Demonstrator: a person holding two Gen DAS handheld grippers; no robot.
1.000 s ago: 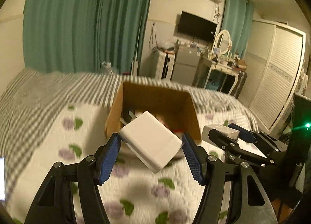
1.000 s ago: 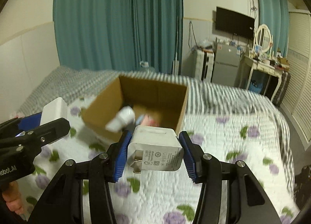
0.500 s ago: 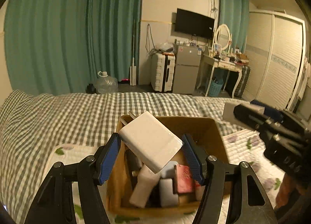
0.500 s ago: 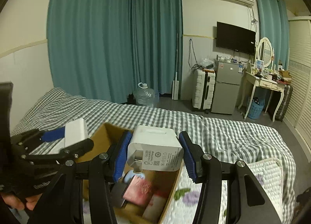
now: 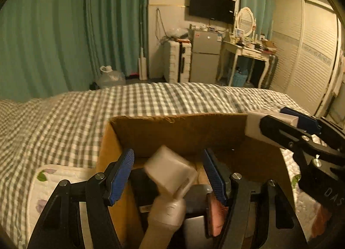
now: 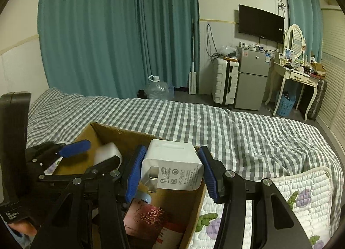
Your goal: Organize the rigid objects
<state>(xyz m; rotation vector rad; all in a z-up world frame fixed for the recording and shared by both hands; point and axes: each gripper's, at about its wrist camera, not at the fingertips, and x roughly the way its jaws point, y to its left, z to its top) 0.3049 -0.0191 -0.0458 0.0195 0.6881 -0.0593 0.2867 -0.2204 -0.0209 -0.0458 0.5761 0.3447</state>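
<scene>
A brown cardboard box (image 5: 179,128) stands on the bed and holds several items. My left gripper (image 5: 169,175) is open over the box; a blurred white charger block (image 5: 170,172) is between its blue pads, apart from both, falling into the box. My right gripper (image 6: 171,171) is shut on a white Huawei charger (image 6: 172,167) and holds it over the box's right wall (image 6: 194,208). It also shows in the left wrist view (image 5: 286,128). The left gripper shows in the right wrist view (image 6: 86,156).
Inside the box lie a white bottle-like item (image 5: 166,216) and a pink rose-printed box (image 6: 148,218). The bed has a grey checked cover (image 6: 237,130) and a floral quilt (image 6: 301,195). Curtains, suitcase, fridge and dressing table stand beyond.
Both grippers moved forward over the box. My left gripper opened and let go of its white charger block, which drops into the box. The right still holds its charger.
</scene>
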